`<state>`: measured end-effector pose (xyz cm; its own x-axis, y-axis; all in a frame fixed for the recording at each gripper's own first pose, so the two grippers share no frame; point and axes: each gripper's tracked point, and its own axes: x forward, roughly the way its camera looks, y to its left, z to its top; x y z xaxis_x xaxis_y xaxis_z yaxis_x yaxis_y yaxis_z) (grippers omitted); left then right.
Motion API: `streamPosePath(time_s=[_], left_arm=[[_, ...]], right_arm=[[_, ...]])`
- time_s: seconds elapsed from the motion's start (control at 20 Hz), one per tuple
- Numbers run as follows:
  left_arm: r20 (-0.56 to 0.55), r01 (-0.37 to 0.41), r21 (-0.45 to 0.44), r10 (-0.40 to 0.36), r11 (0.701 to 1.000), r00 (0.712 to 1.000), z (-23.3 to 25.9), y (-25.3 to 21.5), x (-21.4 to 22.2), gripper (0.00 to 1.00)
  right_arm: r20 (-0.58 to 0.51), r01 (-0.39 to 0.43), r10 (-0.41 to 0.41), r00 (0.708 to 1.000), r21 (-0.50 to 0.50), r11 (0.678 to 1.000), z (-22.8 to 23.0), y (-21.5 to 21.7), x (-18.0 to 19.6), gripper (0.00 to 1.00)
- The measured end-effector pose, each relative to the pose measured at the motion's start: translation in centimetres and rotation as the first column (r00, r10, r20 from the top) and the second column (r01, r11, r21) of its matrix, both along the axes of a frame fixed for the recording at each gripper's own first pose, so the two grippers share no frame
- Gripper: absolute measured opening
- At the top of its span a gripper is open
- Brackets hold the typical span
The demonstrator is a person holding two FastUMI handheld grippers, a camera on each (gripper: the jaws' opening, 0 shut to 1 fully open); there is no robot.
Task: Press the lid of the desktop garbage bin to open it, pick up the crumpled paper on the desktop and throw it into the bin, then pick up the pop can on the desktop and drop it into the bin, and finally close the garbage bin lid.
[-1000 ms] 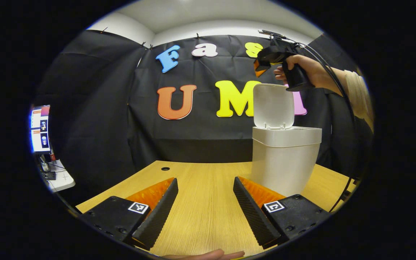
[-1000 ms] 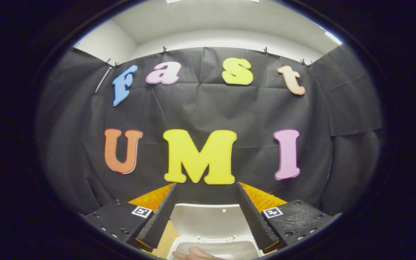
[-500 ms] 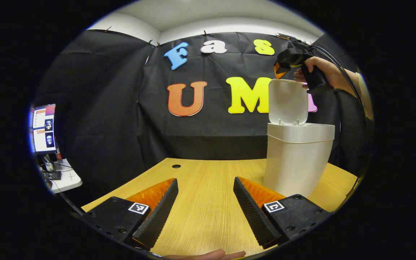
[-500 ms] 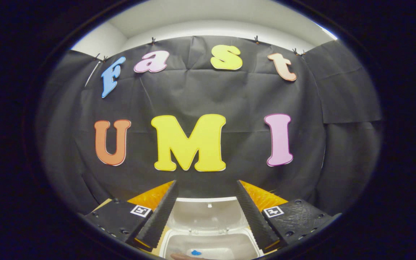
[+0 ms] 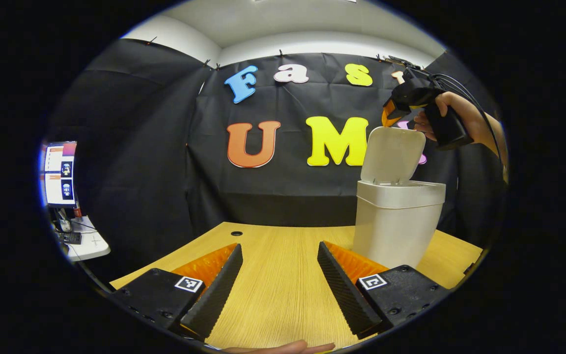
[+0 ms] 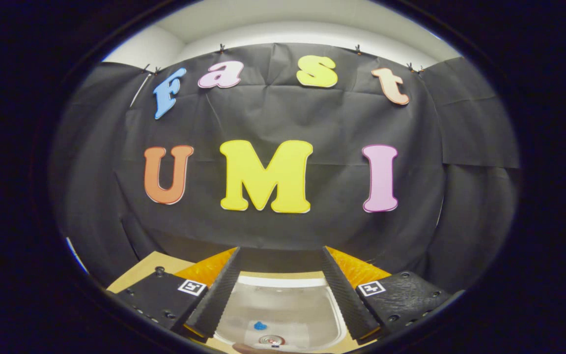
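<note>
My left gripper (image 5: 279, 275) hangs low over the light wooden desktop (image 5: 283, 290) with its two ribbed fingers spread wide apart; nothing sits between them and they touch nothing, only bare wood grain showing in the gap. Past its right finger stands the white plastic desktop garbage bin (image 5: 395, 221), on the right part of the desk, with its white flat lid (image 5: 393, 155) raised and tilted back over the opening.

My right gripper (image 5: 392, 110), seen from the left gripper view, is up above the bin, its tip just over the top edge of the raised lid; whether it touches the lid I cannot tell. My hand (image 5: 452, 115) wraps its dark handle, cables running off behind.

In the right gripper view, my right gripper (image 6: 279, 282) also has its fingers held wide apart and empty. Between them I look down into the bin's open mouth (image 6: 280, 322): the pale inside walls, and near the bottom the round silver top of a pop can (image 6: 270, 339) with a small blue patch (image 6: 260, 325) just beside it. The crumpled paper I cannot make out inside.

A small round hole (image 5: 236, 233) marks the far desk edge, and a lit monitor (image 5: 59, 174) stands off to the left.
</note>
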<state>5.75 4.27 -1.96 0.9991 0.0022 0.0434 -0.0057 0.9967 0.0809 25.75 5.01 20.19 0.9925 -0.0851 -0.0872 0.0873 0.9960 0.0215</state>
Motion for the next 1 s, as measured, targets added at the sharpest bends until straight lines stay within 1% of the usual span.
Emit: streamPosePath(time_s=[0.1, 0.2, 0.3, 0.5, 0.6, 0.7, 0.75, 0.8, 0.85, 1.0], left_arm=[[0.001, -0.019, 0.005, 0.019, 1.0, 1.0, 0.2, 0.2, -0.2, 0.99], [0.013, -0.007, 0.017, 0.006, 1.0, 1.0, 0.4, -0.4, -0.5, 0.99], [0.026, -0.008, 0.025, 0.007, 1.0, 1.0, 0.7, -0.5, -0.6, 0.99], [0.029, -0.015, 0.049, 0.014, 0.999, 0.999, 0.4, -0.7, -0.5, 0.99], [0.032, -0.028, 0.043, 0.026, 0.999, 0.999, 0.5, -0.5, -0.4, 0.99], [0.031, -0.022, 0.029, 0.021, 0.999, 0.999, 0.3, -0.8, -0.2, 0.99], [0.031, -0.018, 0.028, 0.017, 0.999, 0.999, 0.3, -0.9, -0.2, 0.95], [0.032, -0.021, 0.033, 0.02, 0.999, 0.999, 0.2, -0.9, -0.2, 0.95], [0.034, -0.026, 0.037, 0.025, 0.999, 0.999, 0.4, -0.8, -0.2, 0.99], [0.042, -0.012, 0.044, 0.011, 0.999, 0.999, 0.5, -1.3, -0.3, 0.99]], right_arm=[[-0.029, -0.028, 0.029, 0.999, 0.04, 0.999, -1.7, 0.8, -0.5, 0.95], [-0.054, -0.056, 0.059, 0.997, 0.059, 0.997, -3.3, 1.6, -1.0, 0.94], [-0.062, -0.06, 0.062, 0.996, 0.042, 0.997, -4.6, 1.6, -1.0, 0.93], [-0.1, -0.061, 0.067, 0.993, 0.07, 0.996, -7.6, 1.3, -1.1, 0.94], [-0.126, -0.062, 0.071, 0.989, 0.078, 0.995, -9.0, 1.0, -1.3, 0.94], [-0.169, -0.068, 0.084, 0.982, 0.099, 0.993, -10.8, 1.0, -1.7, 0.94], [-0.182, -0.07, 0.088, 0.979, 0.101, 0.992, -11.3, 1.0, -1.9, 0.94], [-0.186, -0.072, 0.089, 0.979, 0.099, 0.992, -11.5, 0.9, -2.2, 0.94], [-0.187, -0.072, 0.088, 0.978, 0.088, 0.994, -11.6, 0.9, -2.4, 0.94], [-0.195, -0.064, 0.078, 0.978, 0.075, 0.995, -11.9, 0.5, -3.1, 0.94]])
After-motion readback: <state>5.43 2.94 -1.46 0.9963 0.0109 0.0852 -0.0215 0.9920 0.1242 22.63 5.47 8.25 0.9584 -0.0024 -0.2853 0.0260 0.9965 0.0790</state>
